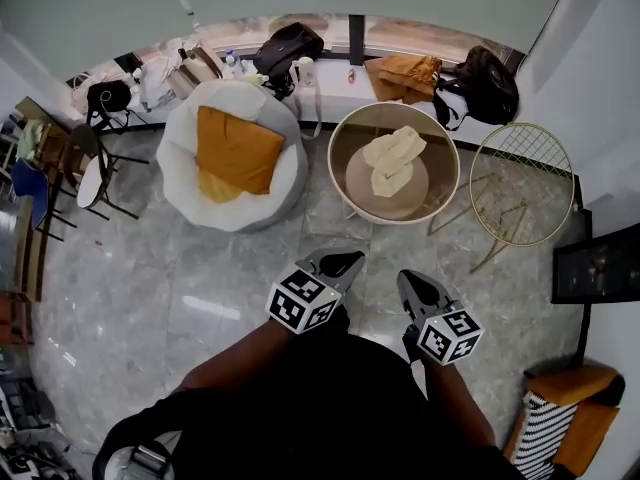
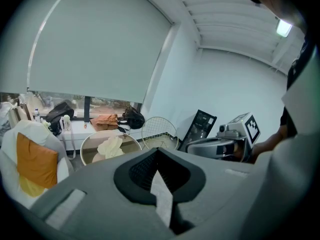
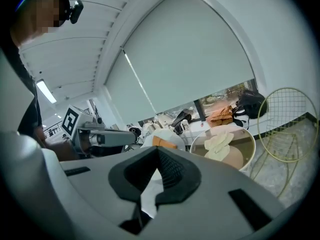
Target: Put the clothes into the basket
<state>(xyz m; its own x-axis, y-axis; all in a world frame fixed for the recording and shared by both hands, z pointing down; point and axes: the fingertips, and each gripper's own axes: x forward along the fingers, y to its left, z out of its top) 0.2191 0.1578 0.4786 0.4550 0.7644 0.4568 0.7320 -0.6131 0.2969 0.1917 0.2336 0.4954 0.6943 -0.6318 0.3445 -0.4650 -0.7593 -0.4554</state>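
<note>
A round cream basket [image 1: 336, 164] stands on the marble floor ahead of me, with a pale cream cloth [image 1: 392, 158] lying inside it. The same basket [image 2: 88, 140] and cloth [image 2: 111, 146] show in the left gripper view, and the basket [image 3: 249, 152] and cloth [image 3: 220, 144] in the right gripper view. An orange garment [image 1: 403, 74] lies on the window sill behind the basket. My left gripper [image 1: 345, 260] and right gripper [image 1: 408, 279] hang side by side close to my body, well short of the basket. Both are shut with nothing in them.
A white beanbag chair [image 1: 180, 163] with an orange cushion [image 1: 236, 148] sits left of the basket. A gold wire round table [image 1: 522, 184] stands to its right. Black bags [image 1: 290, 46] rest on the sill. A striped chair [image 1: 560, 426] is at bottom right.
</note>
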